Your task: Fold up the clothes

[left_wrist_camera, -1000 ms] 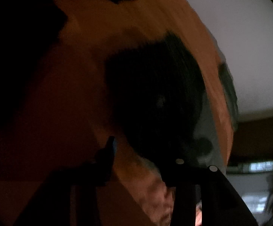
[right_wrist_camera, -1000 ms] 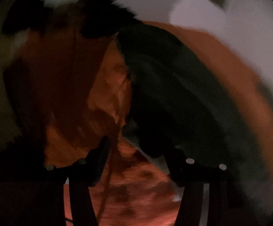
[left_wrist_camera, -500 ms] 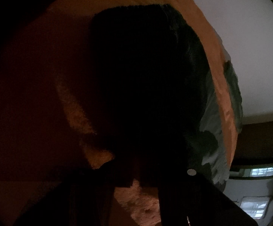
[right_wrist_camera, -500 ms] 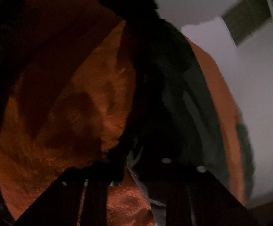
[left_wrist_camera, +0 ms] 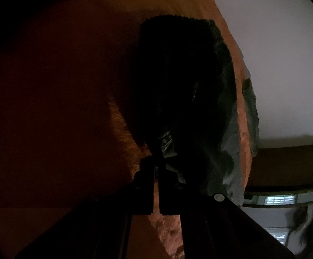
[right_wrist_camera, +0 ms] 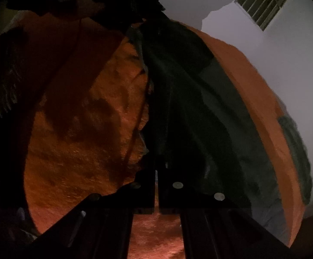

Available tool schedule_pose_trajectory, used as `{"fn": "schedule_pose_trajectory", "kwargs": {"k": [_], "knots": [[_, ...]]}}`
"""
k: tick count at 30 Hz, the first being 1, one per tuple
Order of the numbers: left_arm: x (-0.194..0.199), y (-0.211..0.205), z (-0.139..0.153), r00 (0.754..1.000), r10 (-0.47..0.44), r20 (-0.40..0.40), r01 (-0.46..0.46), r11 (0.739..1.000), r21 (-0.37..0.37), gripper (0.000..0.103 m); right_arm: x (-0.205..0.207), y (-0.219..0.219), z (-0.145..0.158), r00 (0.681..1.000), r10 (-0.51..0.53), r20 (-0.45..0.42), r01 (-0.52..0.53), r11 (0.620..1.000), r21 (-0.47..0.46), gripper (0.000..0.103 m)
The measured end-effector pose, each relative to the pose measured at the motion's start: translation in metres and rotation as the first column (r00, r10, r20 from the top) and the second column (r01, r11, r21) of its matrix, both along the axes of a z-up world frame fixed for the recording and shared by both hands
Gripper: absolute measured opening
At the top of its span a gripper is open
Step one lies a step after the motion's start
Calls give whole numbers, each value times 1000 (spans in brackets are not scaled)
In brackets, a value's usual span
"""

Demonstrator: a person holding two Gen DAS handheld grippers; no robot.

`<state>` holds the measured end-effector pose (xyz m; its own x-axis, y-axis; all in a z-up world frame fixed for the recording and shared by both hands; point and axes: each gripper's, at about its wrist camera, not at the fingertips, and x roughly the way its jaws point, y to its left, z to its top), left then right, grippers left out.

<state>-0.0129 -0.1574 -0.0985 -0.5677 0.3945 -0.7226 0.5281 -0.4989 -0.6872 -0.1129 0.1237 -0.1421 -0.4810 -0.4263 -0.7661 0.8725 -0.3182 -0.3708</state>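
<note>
Both grippers' newly closed fingers [left_wrist_camera: 156,161] [right_wrist_camera: 156,164] on one dark garment [right_wrist_camera: 188,99].

One dark garment [right_wrist_camera: 178,99], one orange blanket [right_wrist_camera: 87,142] (both dimly lit).

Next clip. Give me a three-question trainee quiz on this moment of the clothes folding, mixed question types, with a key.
1. True or false: the left tool has its jaws wide apart.
2. What colour is the fuzzy blanket under the dark garment?
3. The right tool is: A) shut on the garment's edge B) open above it C) holding a hanger.

Key: 1 false, both tools are pinched shut on the garment; 2 orange; 3 A.
</note>
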Motion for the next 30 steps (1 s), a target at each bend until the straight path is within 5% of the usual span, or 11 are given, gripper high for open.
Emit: {"fn": "schedule_pose_trajectory", "kwargs": {"k": [3,6,8,12,14,15,18,20,23,26,30], "knots": [[17,-15,8,998,50,31,-50,999,-10,4,4,5,4,998,1,-64,-1,1000,6,8],[23,-23,12,995,63,73,-67,997,49,31,15,3,-4,983,35,-182,-25,998,59,54],[14,-13,10,997,28,66,-34,995,91,53,18,-6,-9,975,77,-207,-63,995,75,56],[-10,10,5,997,-52,63,47,995,91,55,20,-25,-21,965,157,-210,-138,985,102,56],[-15,11,-1,995,-44,93,37,997,68,56,18,-35,-29,955,196,-221,-171,977,125,40],[-18,12,-4,993,-39,107,33,998,56,56,16,-40,-33,954,207,-216,-180,974,140,15],[-14,8,5,997,4,83,-4,1000,11,12,2,-39,-21,976,167,-140,-158,985,74,13],[-6,4,20,997,25,72,-23,999,-28,5,-2,-28,-8,987,135,-86,-133,991,27,10],[-2,-4,31,996,0,91,14,988,-157,4,-1,-12,-11,988,146,-52,-143,988,55,2],[-5,-10,12,993,-28,118,40,995,-96,4,3,-2,-29,979,197,-52,-188,971,146,0],[-5,-10,24,993,-70,99,81,991,-105,7,1,-3,-17,984,175,-13,-174,981,90,0]]}}
